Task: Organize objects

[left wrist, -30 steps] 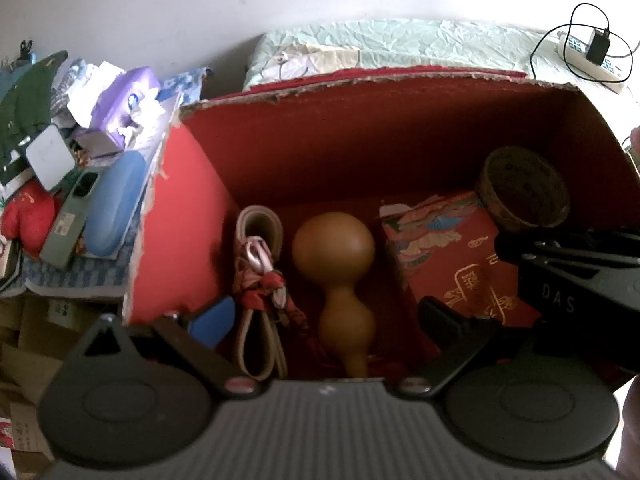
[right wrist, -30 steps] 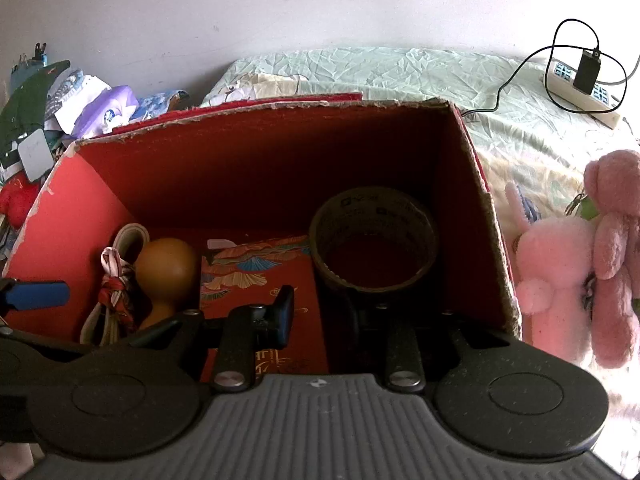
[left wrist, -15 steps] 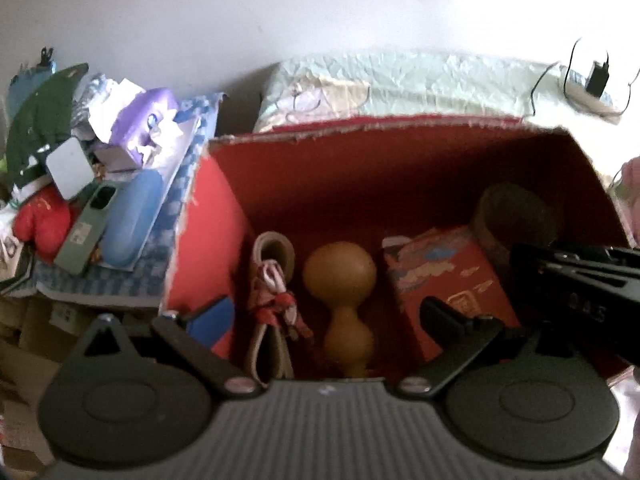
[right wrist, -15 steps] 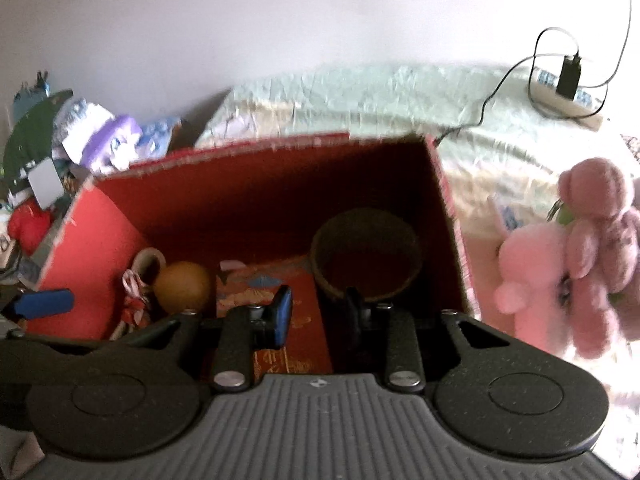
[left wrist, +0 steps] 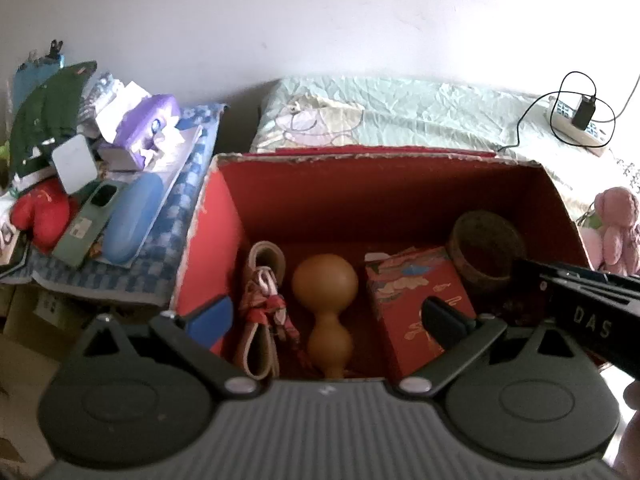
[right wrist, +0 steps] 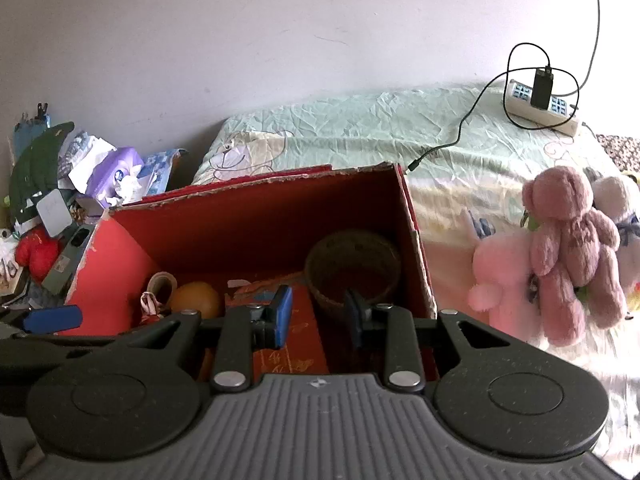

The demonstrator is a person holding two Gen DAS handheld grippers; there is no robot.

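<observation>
A red cardboard box (left wrist: pixel 376 196) (right wrist: pixel 256 220) stands open on the bed. Inside lie a coiled strap with red cord (left wrist: pixel 262 300), a tan gourd (left wrist: pixel 326 304) (right wrist: pixel 196 300), a red patterned packet (left wrist: pixel 416 300) (right wrist: pixel 294 344) and a brown tape roll (left wrist: pixel 486 248) (right wrist: pixel 354 268). My left gripper (left wrist: pixel 328 320) is open and empty above the box's near side. My right gripper (right wrist: pixel 318 314) is open and empty above the packet and tape roll; its body shows at the right of the left wrist view (left wrist: pixel 580 312).
Pink plush toys (right wrist: pixel 560 248) lie right of the box on the green sheet (right wrist: pixel 360 136). A power strip with charger (right wrist: pixel 540 100) lies at the back right. A cluttered pile (left wrist: pixel 100 184) with a blue case, tissue pack and red toy sits left of the box.
Both grippers have pulled up and back from the box, so more of the bed and wall shows. The right gripper's fingers stand wider apart than before. The box contents have not moved.
</observation>
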